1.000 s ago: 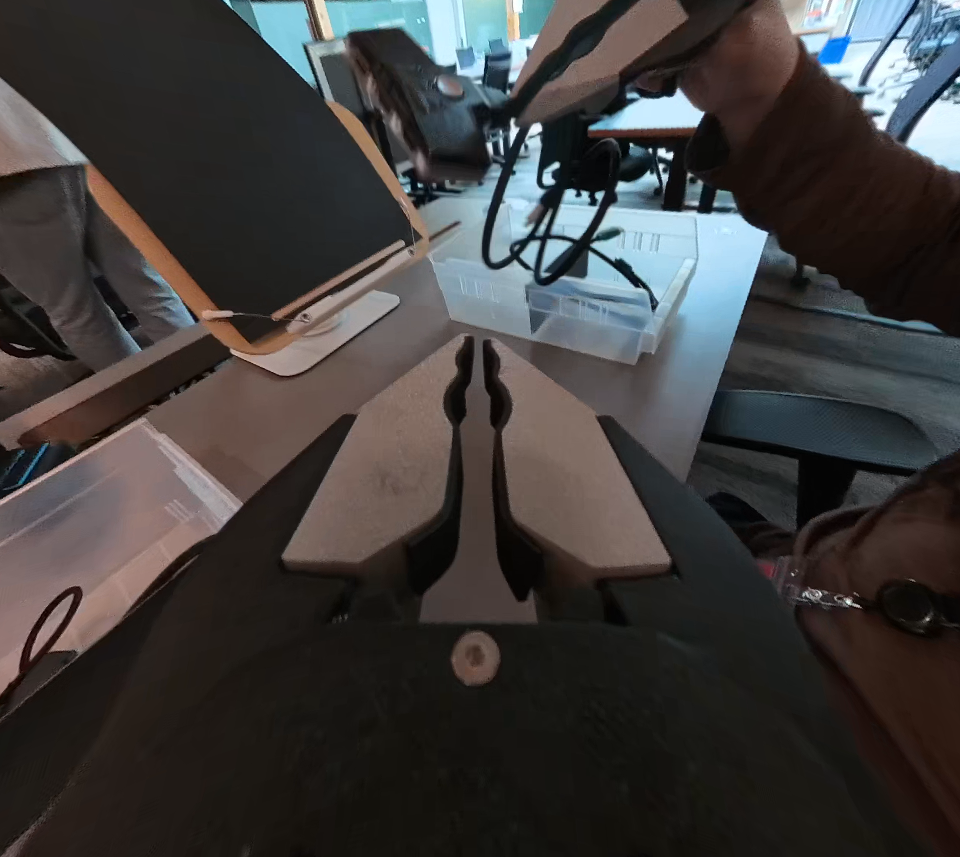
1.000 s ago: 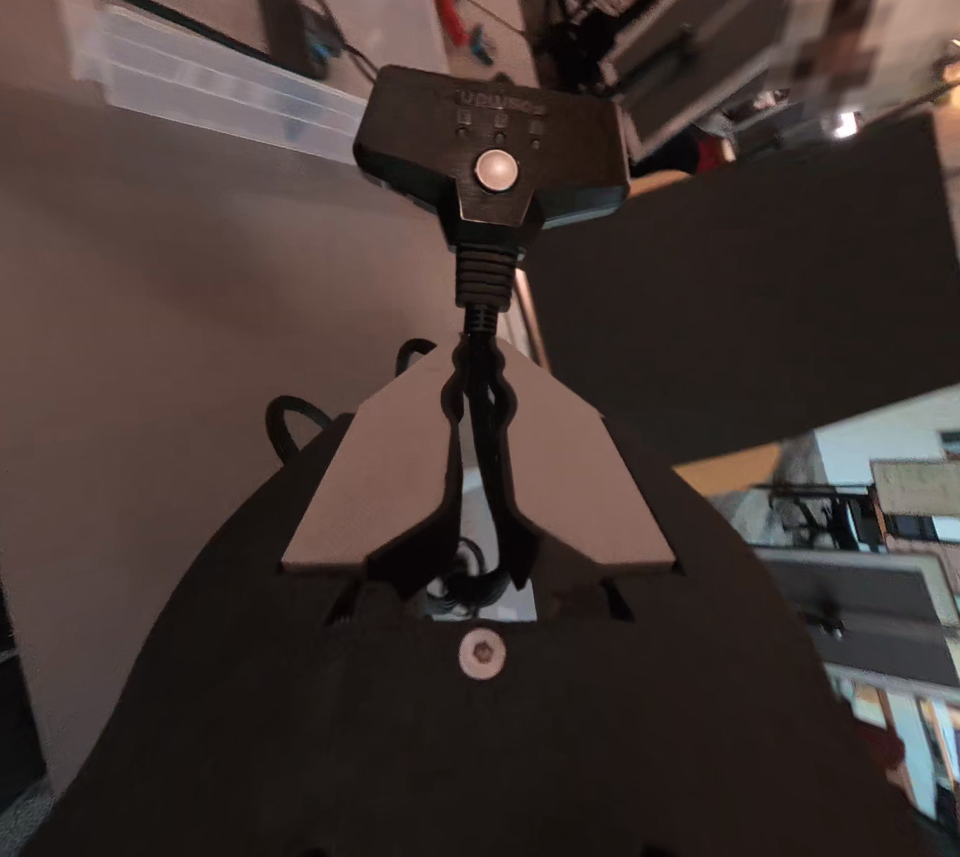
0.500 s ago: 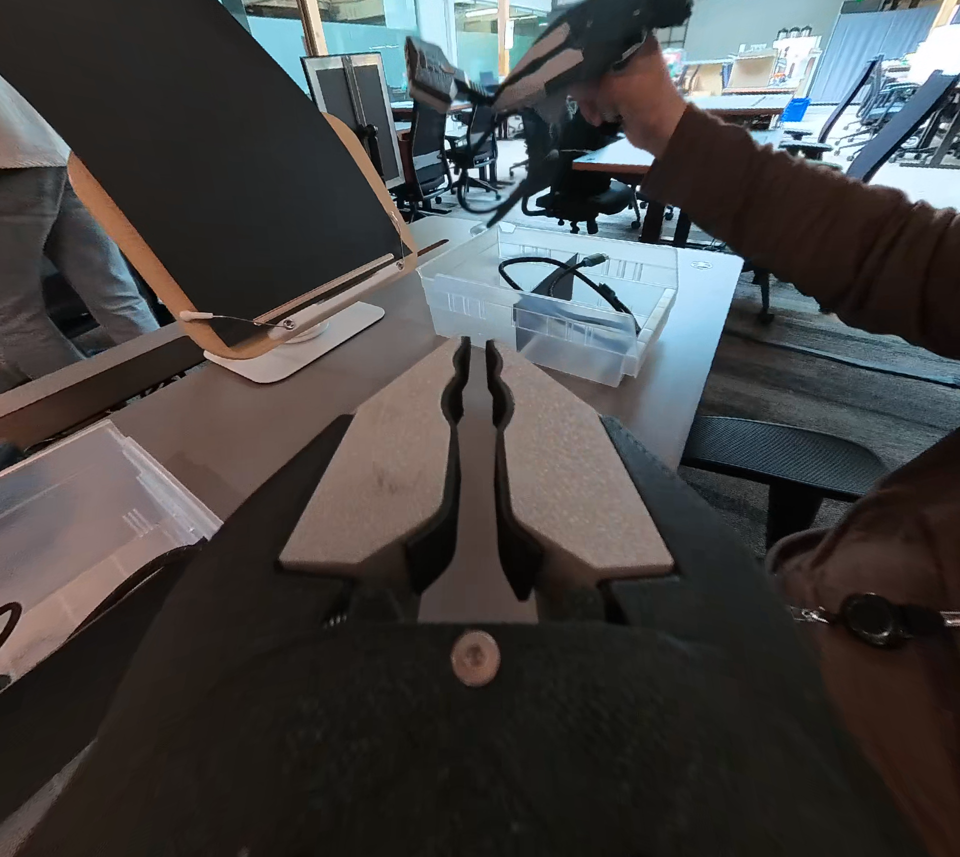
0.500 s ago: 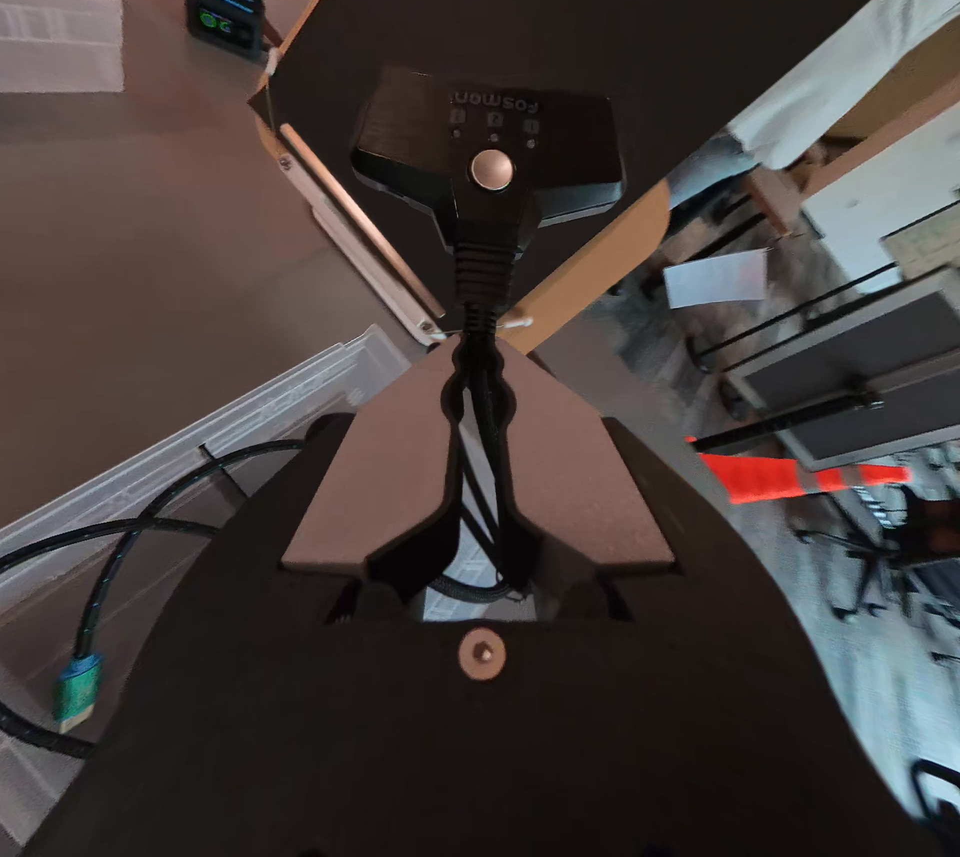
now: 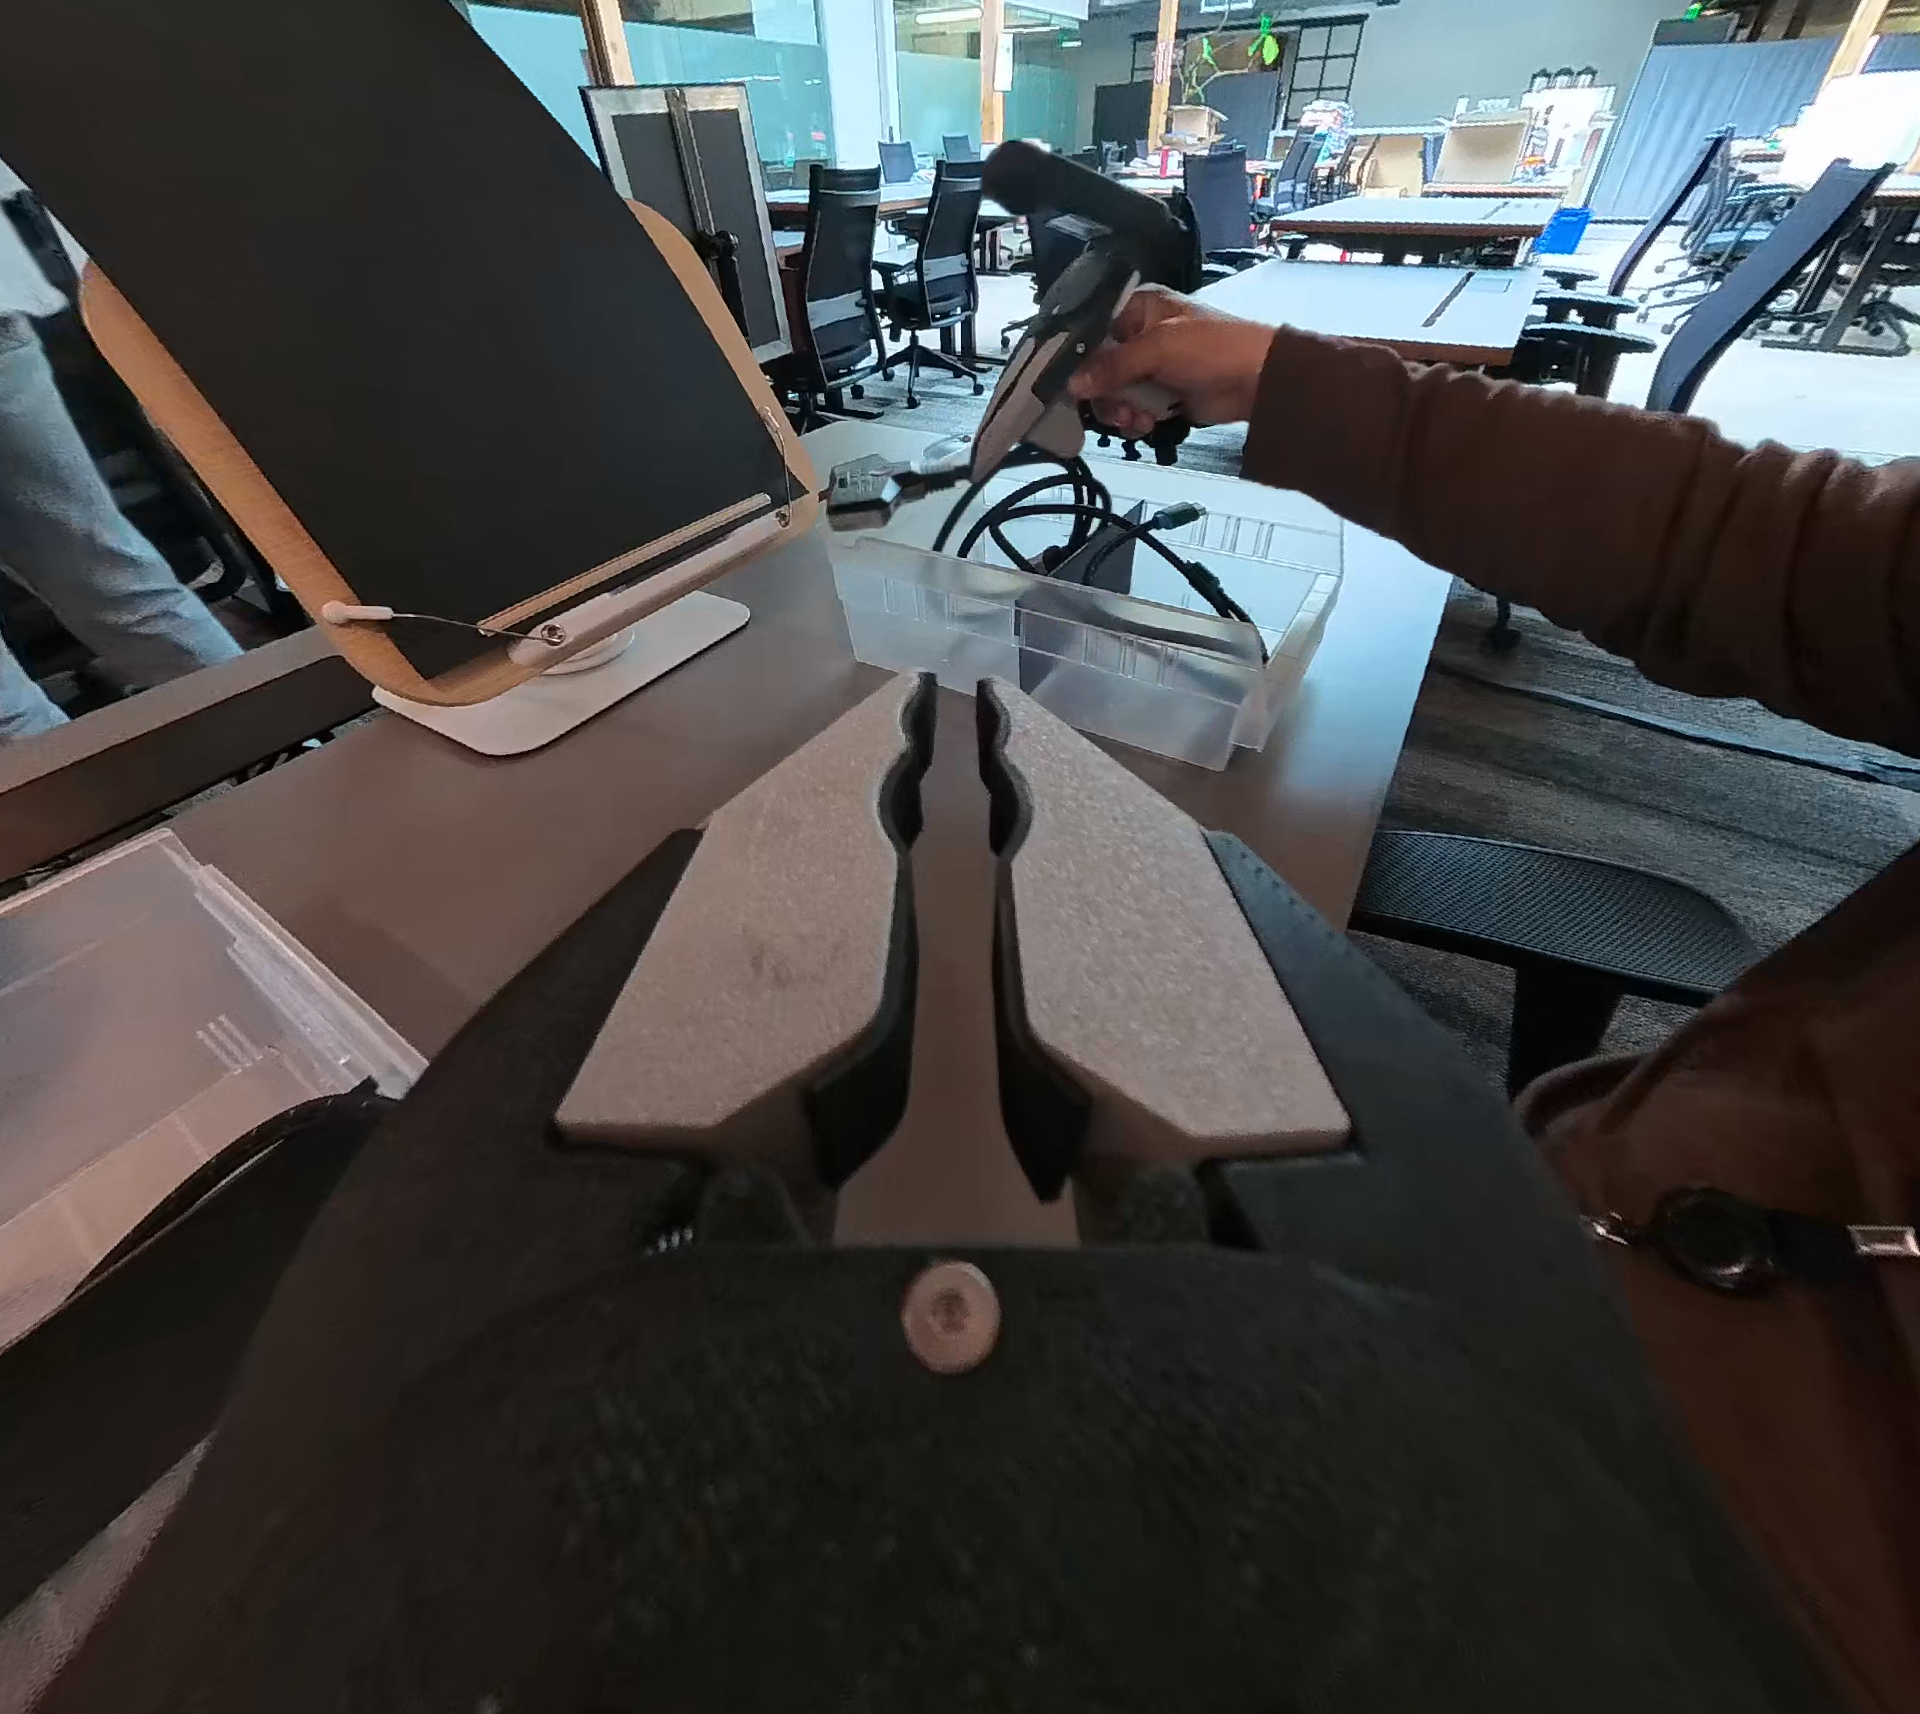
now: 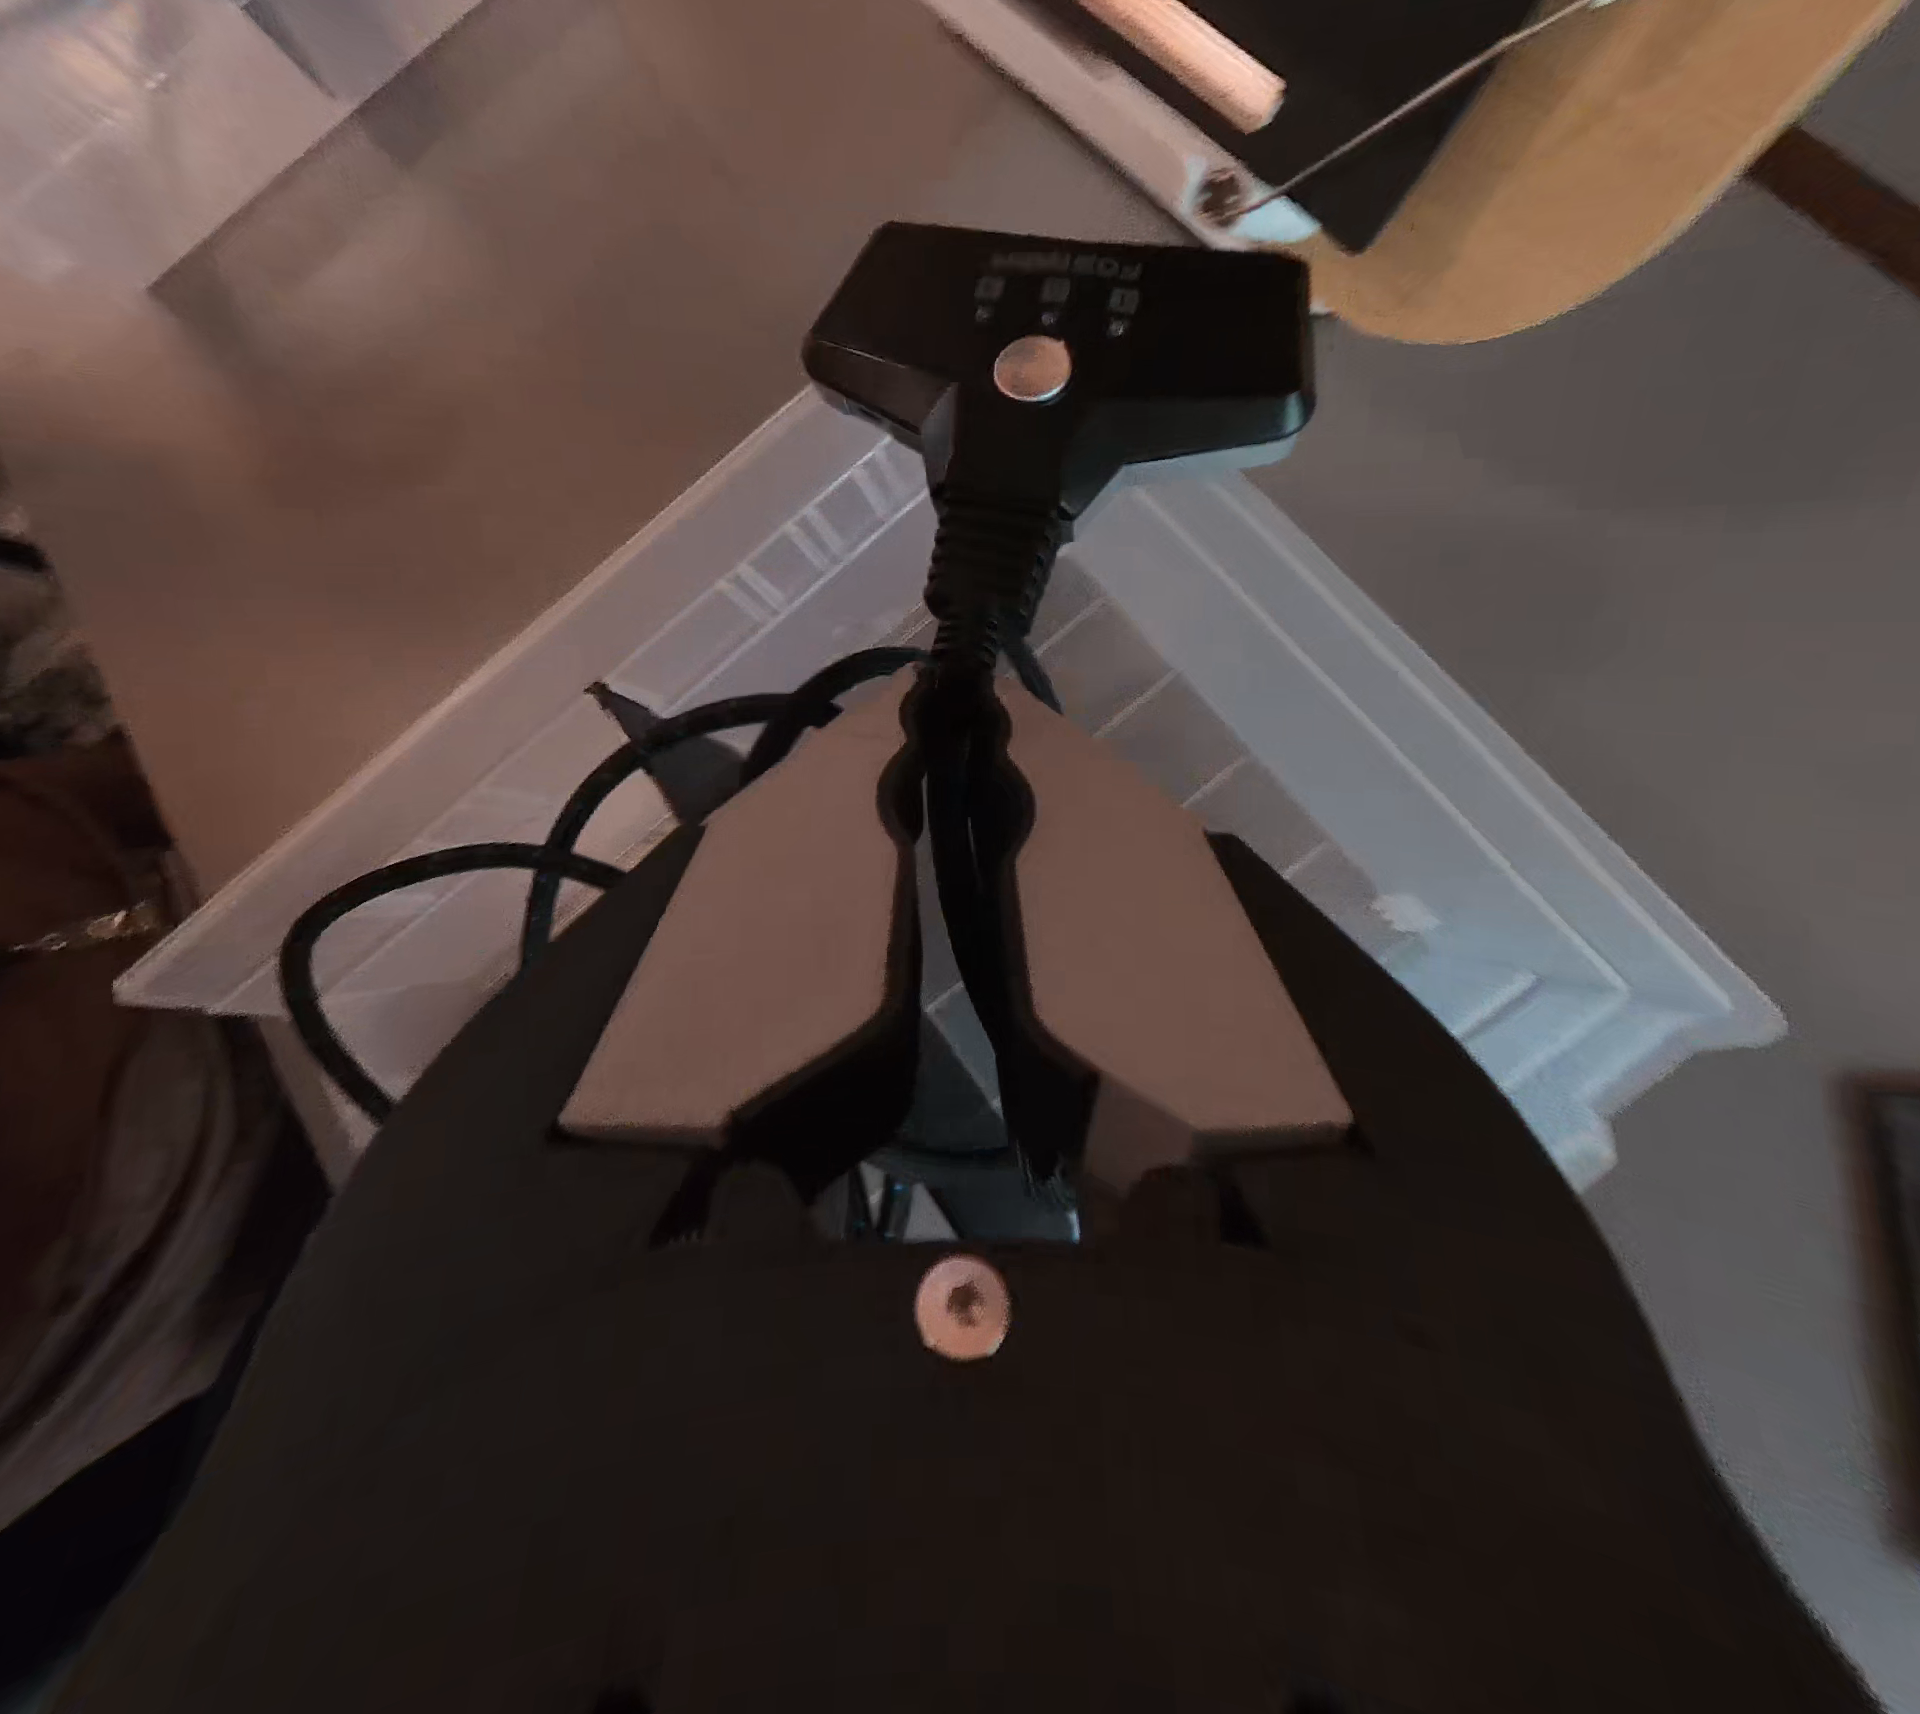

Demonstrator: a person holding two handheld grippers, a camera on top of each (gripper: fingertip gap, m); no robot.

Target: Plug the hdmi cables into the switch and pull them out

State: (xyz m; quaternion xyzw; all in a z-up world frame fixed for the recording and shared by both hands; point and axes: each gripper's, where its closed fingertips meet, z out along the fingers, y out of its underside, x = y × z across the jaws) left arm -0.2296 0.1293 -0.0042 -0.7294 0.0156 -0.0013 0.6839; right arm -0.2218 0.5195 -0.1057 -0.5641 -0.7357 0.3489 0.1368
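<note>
Right gripper [image 6: 958, 714]: fingers clamped on the black cable just behind the switch, which juts out past the fingertips.
Switch [image 6: 1060, 355]: black, flat, round silver button on top, held in the air over the near corner of the clear tray [image 6: 1351, 677], close to the foot of the dark tilted board [image 5: 343, 293].
Cables [image 5: 1049, 511]: black loops hanging from the right gripper down into the clear tray; one free plug [image 5: 1179, 513] sticks up from inside it.
Left gripper [image 5: 956, 708]: fingers almost together, a thin gap between them, nothing held, hovering low over the brown table [image 5: 623, 791].
Second tray [image 5: 135, 989]: clear, at the left edge.
Right hand [image 5: 1174, 365]: wrapped round the gripper's handle, brown sleeve behind.
</note>
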